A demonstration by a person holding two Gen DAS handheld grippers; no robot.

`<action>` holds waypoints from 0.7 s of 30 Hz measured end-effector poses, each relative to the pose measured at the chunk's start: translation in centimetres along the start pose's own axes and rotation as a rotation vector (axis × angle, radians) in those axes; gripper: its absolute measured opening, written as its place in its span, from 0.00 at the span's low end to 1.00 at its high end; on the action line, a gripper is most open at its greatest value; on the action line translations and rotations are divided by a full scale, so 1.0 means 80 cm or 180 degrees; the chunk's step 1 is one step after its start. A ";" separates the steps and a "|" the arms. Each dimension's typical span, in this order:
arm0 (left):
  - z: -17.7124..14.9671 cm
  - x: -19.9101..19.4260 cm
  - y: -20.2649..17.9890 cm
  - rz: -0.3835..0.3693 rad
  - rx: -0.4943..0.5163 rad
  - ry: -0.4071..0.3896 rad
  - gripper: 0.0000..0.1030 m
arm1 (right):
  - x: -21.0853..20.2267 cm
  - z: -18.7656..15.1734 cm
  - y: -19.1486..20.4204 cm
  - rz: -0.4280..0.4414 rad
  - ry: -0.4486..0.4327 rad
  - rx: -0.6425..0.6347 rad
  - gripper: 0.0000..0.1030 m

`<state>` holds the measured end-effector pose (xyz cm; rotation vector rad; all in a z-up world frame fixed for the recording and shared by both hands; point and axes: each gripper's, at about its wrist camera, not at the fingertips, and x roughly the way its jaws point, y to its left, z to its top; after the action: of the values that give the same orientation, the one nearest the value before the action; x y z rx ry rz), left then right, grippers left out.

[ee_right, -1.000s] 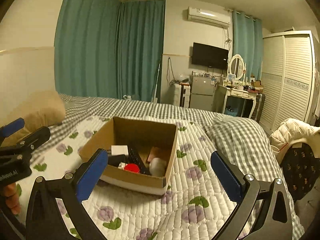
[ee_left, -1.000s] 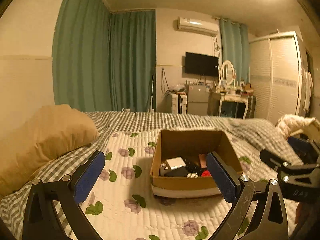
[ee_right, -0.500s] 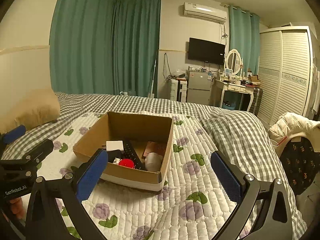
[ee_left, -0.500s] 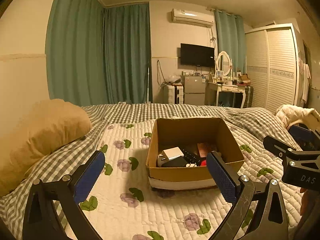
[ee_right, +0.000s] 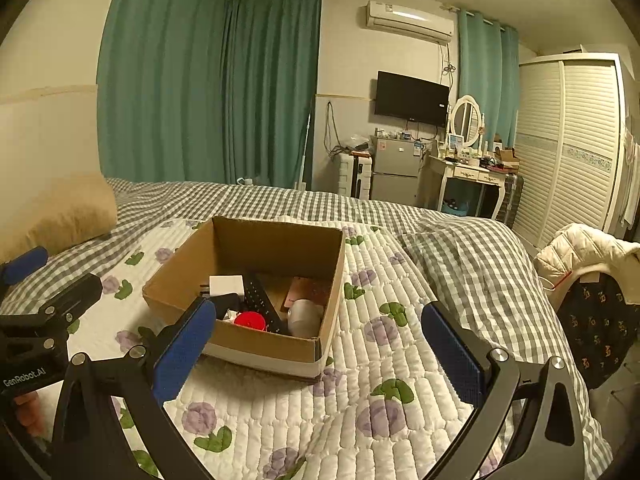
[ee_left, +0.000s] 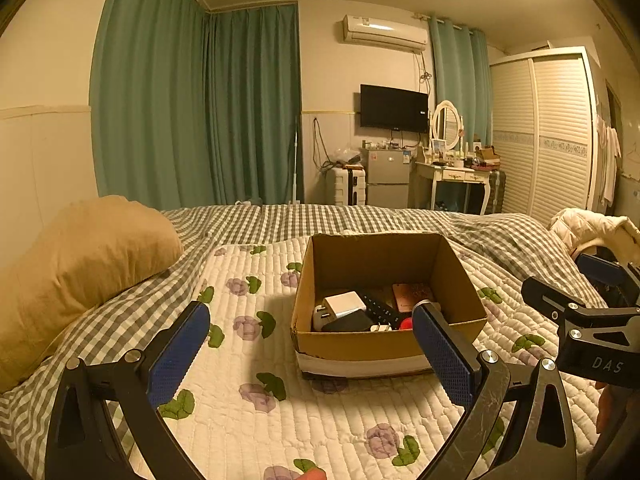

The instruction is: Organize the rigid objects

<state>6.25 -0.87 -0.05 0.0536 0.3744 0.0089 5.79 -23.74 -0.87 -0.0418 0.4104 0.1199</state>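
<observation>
Both tools wide open, empty.
Left tool [ee_left: 310, 334] & right tool [ee_right: 316, 336] frame cardboard box [ee_left: 384, 346], center frame, w/ small items.

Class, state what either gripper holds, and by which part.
Nothing: the left gripper and the right gripper are both open and empty, short of the cardboard box.

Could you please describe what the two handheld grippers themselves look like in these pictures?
Both the left gripper and the right gripper have black, scuffed metal frames with triangular cutouts and silver bolts. Their fingers carry blue textured pads. White lettering reads "GenRobot.AI" on the left and "DAS" on the right. No cables show.
</observation>
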 end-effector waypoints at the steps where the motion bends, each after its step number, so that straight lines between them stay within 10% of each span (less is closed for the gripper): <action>1: 0.000 -0.001 -0.001 0.0006 0.0005 -0.0001 1.00 | 0.000 0.000 0.000 -0.0001 0.0002 0.0001 1.00; 21: 0.003 0.000 -0.002 -0.0002 0.0007 0.0027 1.00 | 0.003 -0.004 0.001 -0.0011 0.0029 -0.0010 1.00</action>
<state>6.33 -1.00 0.16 0.0557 0.3830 0.0082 5.91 -23.66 -1.27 -0.0461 0.4191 0.1171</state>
